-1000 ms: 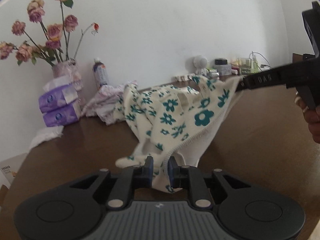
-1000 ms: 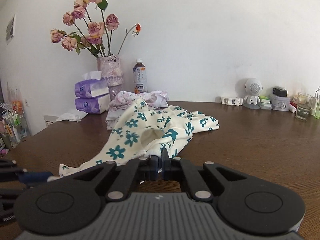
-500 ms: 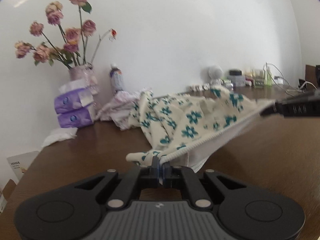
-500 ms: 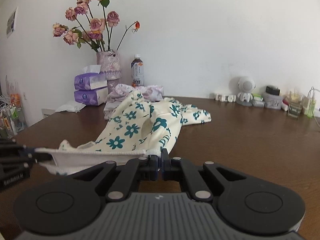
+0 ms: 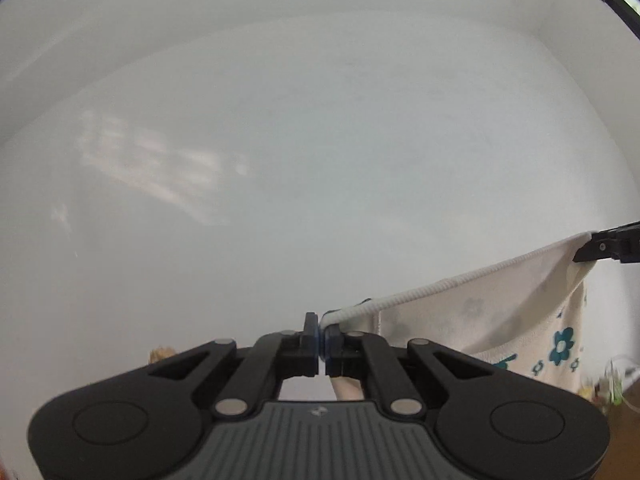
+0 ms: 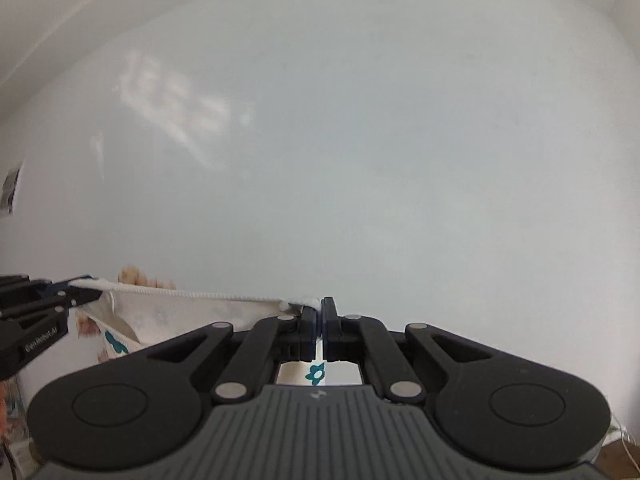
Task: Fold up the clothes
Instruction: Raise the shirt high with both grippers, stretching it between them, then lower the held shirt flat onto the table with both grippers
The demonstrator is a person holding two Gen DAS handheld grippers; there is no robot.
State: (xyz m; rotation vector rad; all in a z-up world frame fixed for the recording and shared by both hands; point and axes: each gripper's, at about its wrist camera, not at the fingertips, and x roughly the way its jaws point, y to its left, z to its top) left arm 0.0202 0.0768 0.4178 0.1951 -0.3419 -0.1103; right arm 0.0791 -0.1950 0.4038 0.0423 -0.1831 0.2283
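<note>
At six o'clock in the left wrist view, the left gripper [image 5: 321,340] stands with its jaws pressed together on the ribbed hem of a cream garment with teal flowers [image 5: 500,316]. From there the hem runs taut up toward three o'clock, where the right gripper [image 5: 600,247] pinches its other end at the frame edge. Below that line the cloth hangs free, its pale inner side facing the camera and its printed side showing near four o'clock. Most of the view is bare white wall [image 5: 300,140]; a sliver of brown table [image 5: 624,404] shows at the far four o'clock edge, so the garment is held up in the air, clear of the tabletop as far as can be seen.

Across in the right wrist view, the right gripper [image 6: 320,320] is likewise clamped on the hem at six o'clock. The ribbed edge stretches level toward nine o'clock, where the left gripper [image 6: 76,295] grips it. The garment [image 6: 192,316] drapes beneath the line, and one teal flower peeks through the gap under the jaws. Dried flower heads [image 6: 136,276] show just behind the hem near nine o'clock.

Judging by this, the garment is spread out between both tools by one edge and no fold is visible in it. Laying it flat on the table and folding it over appear to be what is left.
</note>
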